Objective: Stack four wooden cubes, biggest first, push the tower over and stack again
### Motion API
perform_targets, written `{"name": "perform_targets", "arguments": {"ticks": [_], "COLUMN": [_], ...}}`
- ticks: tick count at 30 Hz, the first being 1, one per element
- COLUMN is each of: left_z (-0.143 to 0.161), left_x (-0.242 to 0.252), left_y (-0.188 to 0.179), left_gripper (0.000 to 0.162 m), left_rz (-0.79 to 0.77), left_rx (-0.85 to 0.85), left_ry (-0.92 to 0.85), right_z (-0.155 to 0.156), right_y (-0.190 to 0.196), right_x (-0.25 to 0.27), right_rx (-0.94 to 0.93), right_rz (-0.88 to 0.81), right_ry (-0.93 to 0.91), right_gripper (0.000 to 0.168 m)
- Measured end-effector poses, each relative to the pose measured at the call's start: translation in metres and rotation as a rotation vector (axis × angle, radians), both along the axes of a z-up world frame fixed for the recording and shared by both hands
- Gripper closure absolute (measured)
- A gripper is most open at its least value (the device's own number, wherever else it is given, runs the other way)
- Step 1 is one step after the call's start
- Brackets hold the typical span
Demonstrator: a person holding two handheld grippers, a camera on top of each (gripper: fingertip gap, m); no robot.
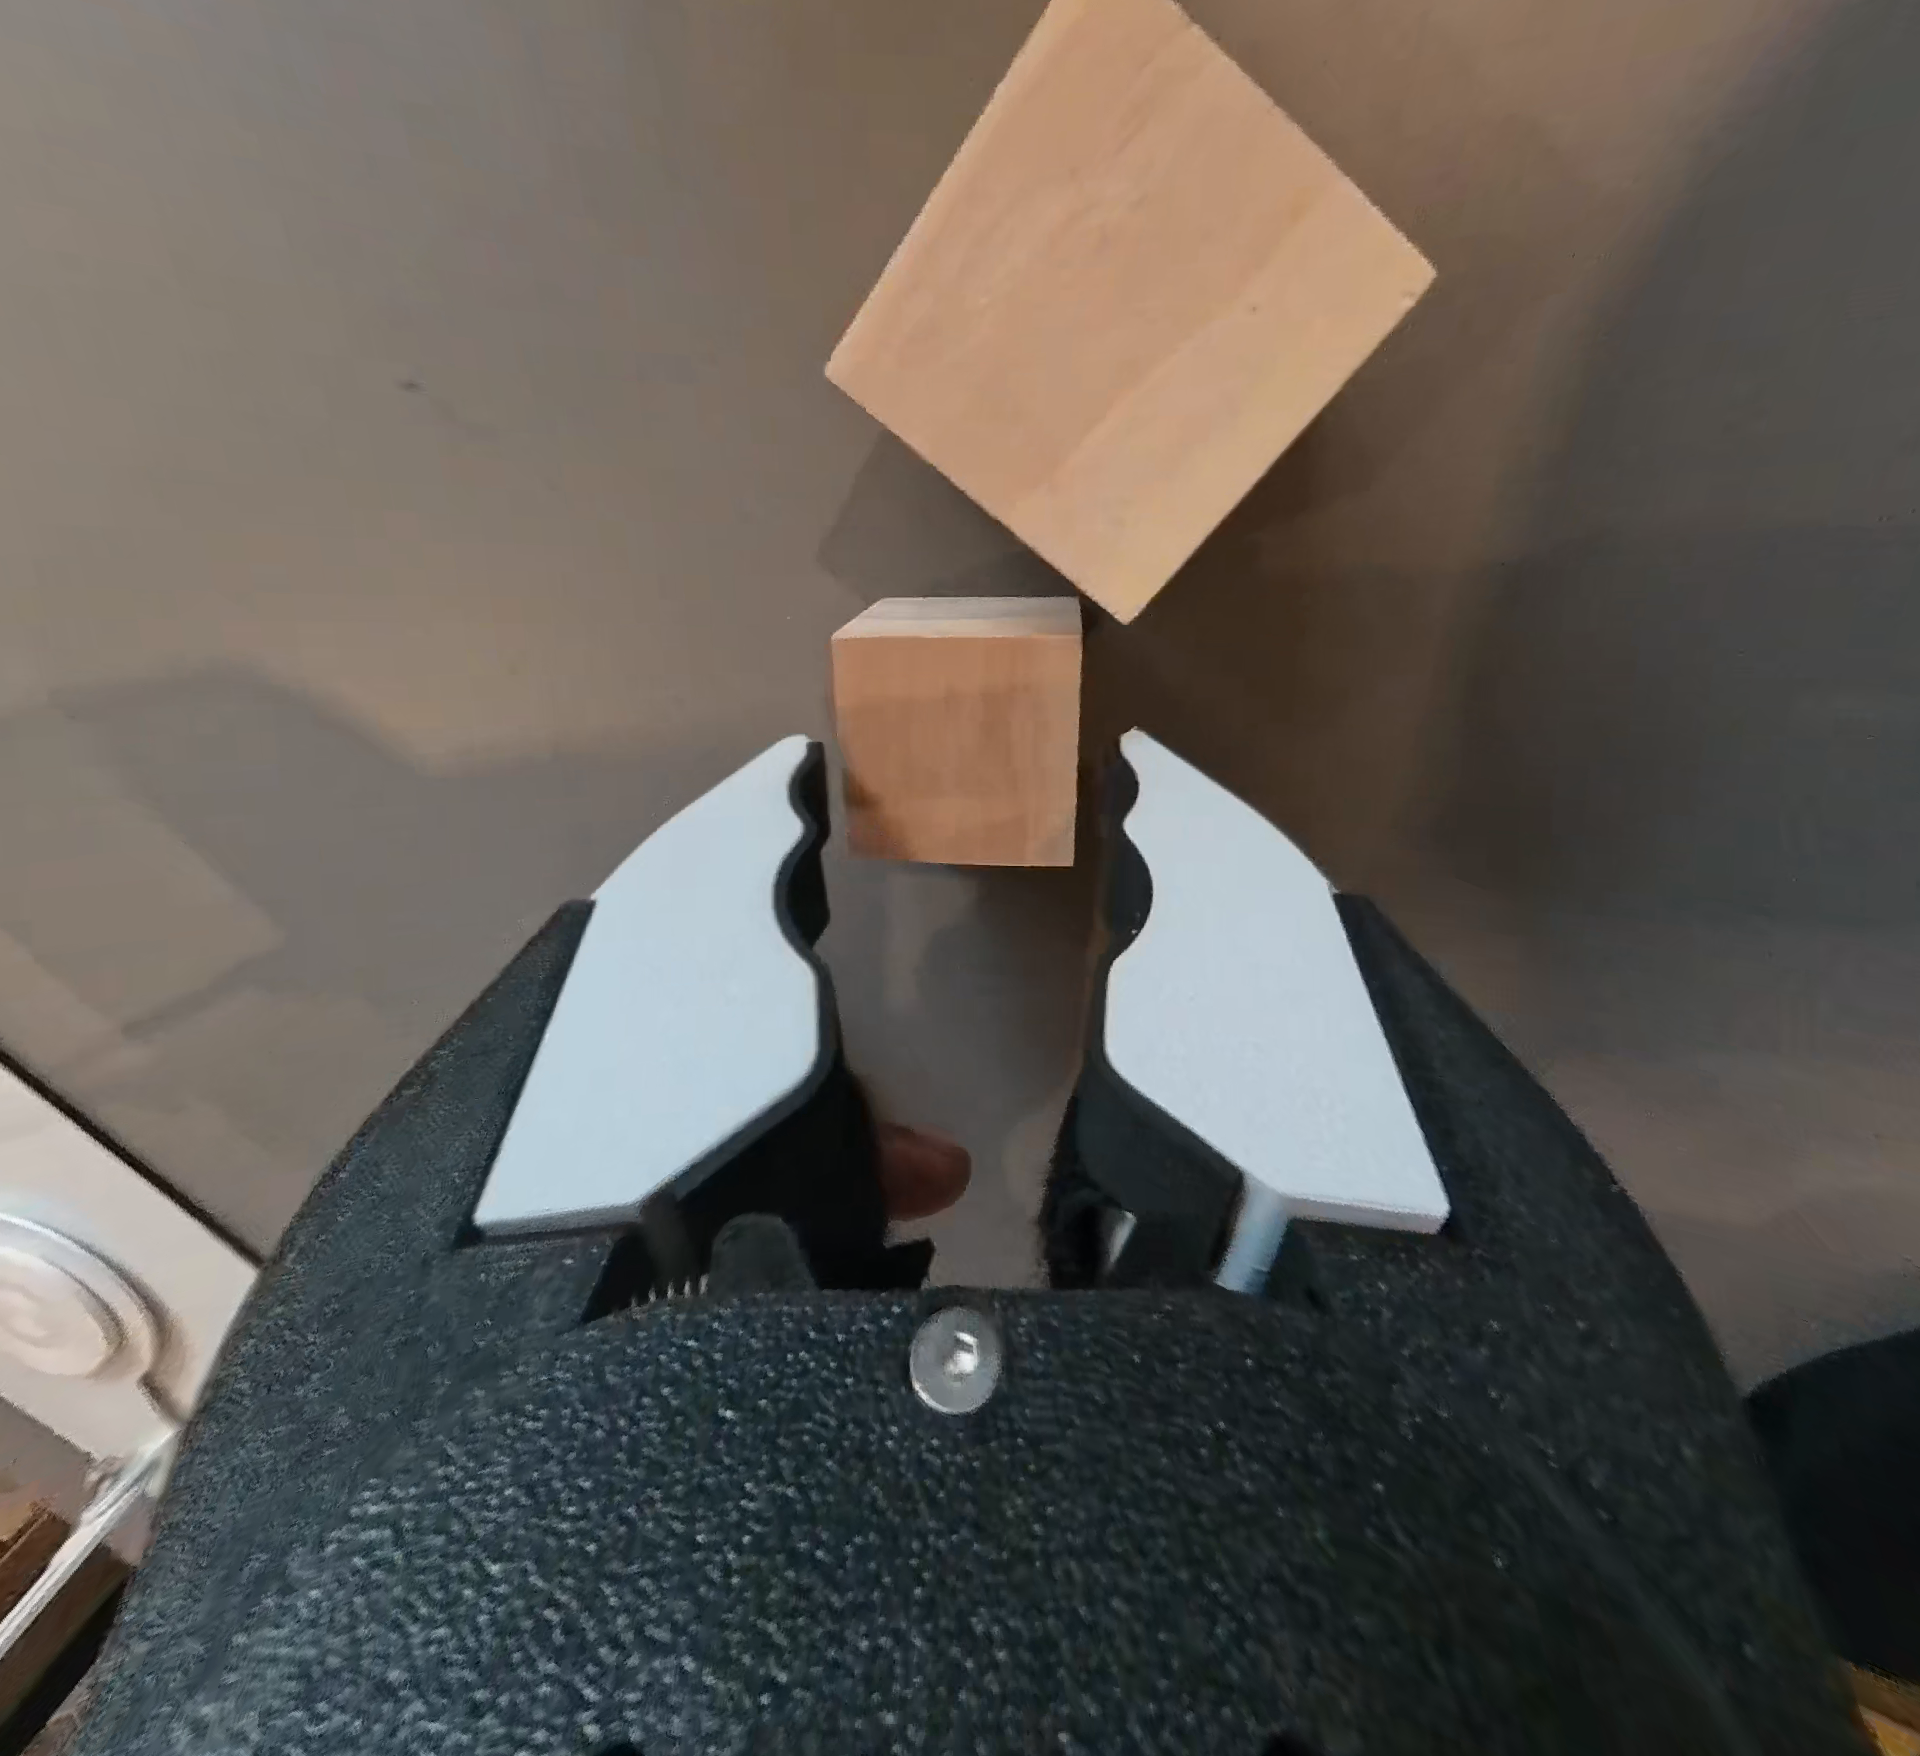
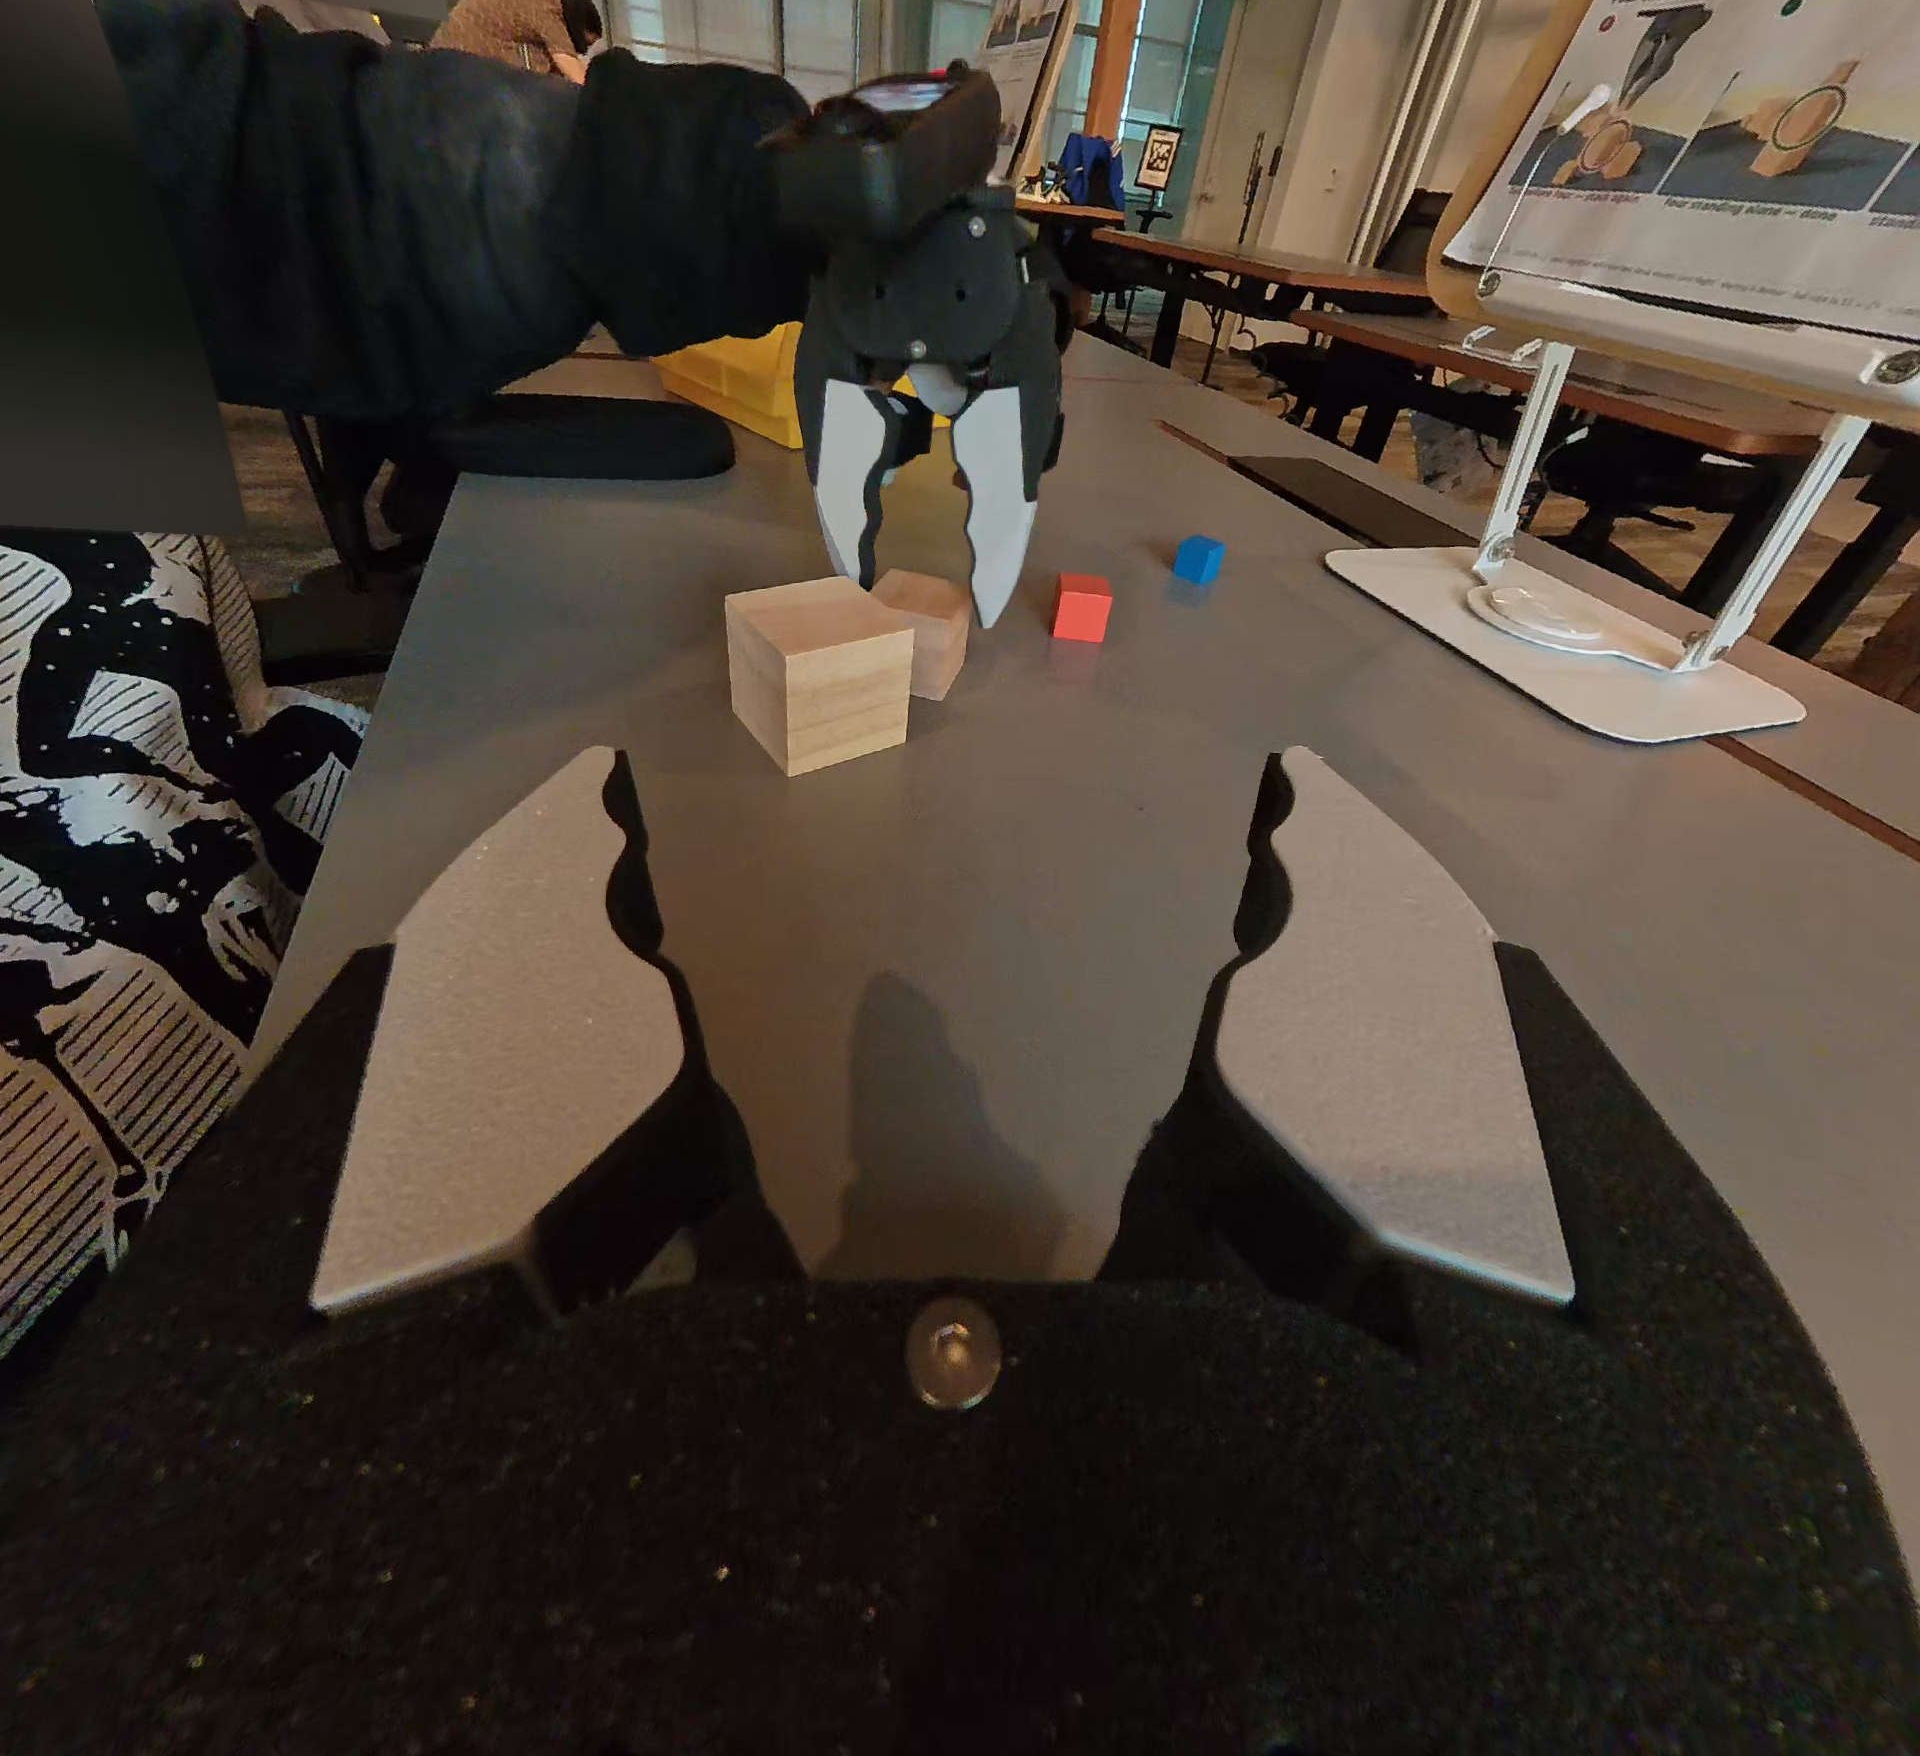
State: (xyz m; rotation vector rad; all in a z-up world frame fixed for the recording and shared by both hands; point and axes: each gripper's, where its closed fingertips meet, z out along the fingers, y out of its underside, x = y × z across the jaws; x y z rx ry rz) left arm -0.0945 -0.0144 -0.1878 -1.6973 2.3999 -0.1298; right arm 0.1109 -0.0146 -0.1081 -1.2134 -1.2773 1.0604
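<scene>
My left gripper point(image 1: 966, 750) points down over the middle block point(image 1: 958, 732), with one finger on each side of it. The fingers are open a bit wider than the block and do not squeeze it yet. The block sits flat on the grey table point(image 2: 1039, 875), near the middle. Its corner is right next to the big block point(image 1: 1127, 272), so close that I cannot tell if they touch.

My right gripper point(image 2: 945, 771) is wide open with nothing in it. It waits low over the near part of the table, well apart from the blocks.

The red block point(image 2: 1081, 607) and the blue block point(image 2: 1198, 558) sit further along, toward the side with the white stand point(image 2: 1558, 646). No blocks are stacked yet.

I think my job now is to grab the middle block and put it on the big one. To do it well, I should go down a little more so my fingers hold the flat sides, not just the top edge. I should close slowly and evenly, so the block does not twist. One finger is close to the big block, so I must not bump it. Then I lift straight up and set the block in the middle of the big block's top.
</scene>
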Motion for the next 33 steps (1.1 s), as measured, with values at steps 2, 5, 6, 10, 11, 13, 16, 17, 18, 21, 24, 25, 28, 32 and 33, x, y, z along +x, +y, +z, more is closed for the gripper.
{"name": "perform_targets", "arguments": {"ticks": [2,5,6,10,11,13,16,17,18,21,24,25,28,32,33], "left_z": [-0.003,-0.001,0.003,0.030,0.039,0.058,0.084,0.090,0.095,0.100,0.092,0.088,0.076,0.065,0.062], "left_x": [-0.001,-0.003,-0.005,-0.011,-0.011,-0.009,0.003,0.009,0.016,0.033,0.043,0.044,0.047,0.050,0.050], "left_y": [0.000,-0.004,-0.004,-0.003,-0.002,-0.004,-0.014,-0.018,-0.023,-0.039,-0.047,-0.047,-0.045,-0.042,-0.041], "left_gripper": [0.119,0.119,0.119,0.119,0.120,0.120,0.119,0.119,0.119,0.119,0.119,0.119,0.119,0.119,0.119], "left_rz": [-0.009,-0.011,-0.006,0.020,0.021,0.015,-0.017,-0.037,-0.060,-0.129,-0.179,-0.187,-0.197,-0.206,-0.206], "left_rx": [0.001,-0.022,-0.022,0.011,0.024,0.048,0.072,0.079,0.082,0.079,0.074,0.072,0.061,0.051,0.048], "left_ry": [0.010,0.008,0.011,0.008,0.004,-0.005,-0.026,-0.036,-0.045,-0.051,-0.025,-0.012,0.003,0.007,0.008], "right_z": [0.000,0.000,0.000,0.000,-0.001,-0.001,-0.001,-0.001,-0.001,-0.001,-0.001,-0.001,-0.001,-0.001,-0.002], "right_y": [0.000,0.000,0.000,0.000,0.000,0.000,0.000,0.000,0.000,0.000,0.000,0.000,0.000,0.000,0.000], "right_x": [0.000,0.000,0.000,0.000,0.000,-0.001,-0.001,-0.001,-0.001,-0.001,-0.001,-0.001,-0.001,-0.001,-0.001], "right_rx": [0.000,-0.001,-0.002,-0.004,-0.003,-0.003,-0.005,-0.005,-0.005,-0.007,-0.005,-0.005,-0.004,-0.007,-0.007], "right_rz": [-0.001,-0.001,-0.001,0.000,0.000,0.001,0.003,0.003,0.003,0.003,0.004,0.004,0.003,0.005,0.006], "right_ry": [0.000,0.002,0.002,-0.001,-0.002,-0.003,-0.004,-0.003,-0.003,-0.004,-0.004,-0.005,-0.004,-0.006,-0.008], "right_gripper": [0.058,0.059,0.059,0.059,0.059,0.060,0.060,0.060,0.061,0.061,0.061,0.062,0.062,0.062,0.062]}}
